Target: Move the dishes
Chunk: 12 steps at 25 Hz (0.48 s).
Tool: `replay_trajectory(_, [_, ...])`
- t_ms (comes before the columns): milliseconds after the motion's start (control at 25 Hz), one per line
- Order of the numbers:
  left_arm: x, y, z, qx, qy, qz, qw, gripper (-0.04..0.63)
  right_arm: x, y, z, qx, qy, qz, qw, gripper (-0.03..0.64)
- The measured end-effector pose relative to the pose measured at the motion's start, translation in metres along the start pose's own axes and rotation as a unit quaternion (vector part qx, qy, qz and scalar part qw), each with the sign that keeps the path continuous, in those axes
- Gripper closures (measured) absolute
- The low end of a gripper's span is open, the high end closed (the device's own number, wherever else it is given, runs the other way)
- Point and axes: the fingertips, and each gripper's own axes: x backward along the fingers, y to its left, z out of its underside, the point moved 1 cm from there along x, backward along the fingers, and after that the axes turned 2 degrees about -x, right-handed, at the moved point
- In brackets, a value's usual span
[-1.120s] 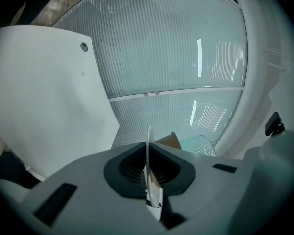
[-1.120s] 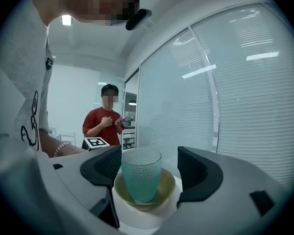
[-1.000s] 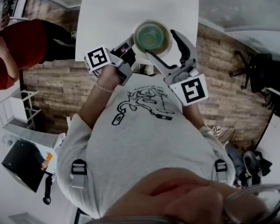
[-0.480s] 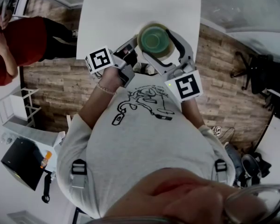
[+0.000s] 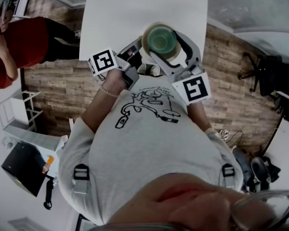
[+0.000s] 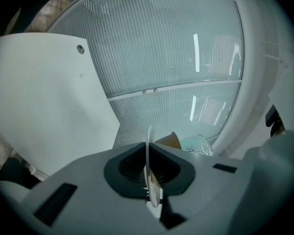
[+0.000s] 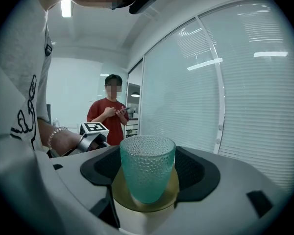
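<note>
We hold a saucer (image 5: 146, 41), tan on top and white underneath, just over the near edge of the white bench (image 5: 135, 13). A teal dimpled glass (image 5: 160, 38) stands upright in the middle of it.

The left tool (image 6: 150, 177) is closed tight on the saucer's thin rim, which shows as a narrow white edge pinched between the pads. The right tool (image 7: 148, 180) stands wide, with one jaw on each side of the saucer. Its dark pads appear to bear on the rim at both sides, so we read it as clamped across the dish. The glass rises between the jaws and touches neither.

We judge both pieces to be stiff and breakable, and probably smooth enough to slip. The saucer looks light, but the glass makes the load top-heavy. The glass only rests on the saucer and nothing holds it there, so any tilt or jolt could send it sliding off or tip it over.

The rim is the right place to hold. The left tool's pinch alone would let the plate droop and twist. The right tool's wide hold across the middle carries the weight better. We should keep the saucer level, move both hands together and slowly, and set it flat on the bench before either hold loosens.
</note>
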Motion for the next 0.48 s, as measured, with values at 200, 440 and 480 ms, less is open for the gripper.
replay_trajectory(200, [0.001, 0.005, 0.001, -0.002, 0.001, -0.004, 1.0000, 0.584, 0.001, -0.001, -0.002, 0.000, -0.004, 0.004, 1.000, 0.262])
replay_trajectory(440, [0.002, 0.013, -0.001, 0.007, -0.005, -0.003, 1.0000, 0.584, 0.002, -0.003, -0.012, -0.007, -0.022, 0.011, 1.000, 0.262])
replay_trajectory(480, [0.003, 0.014, -0.001, 0.008, -0.006, -0.004, 0.9999, 0.584, 0.003, -0.003, -0.015, -0.006, -0.026, 0.012, 1.000, 0.262])
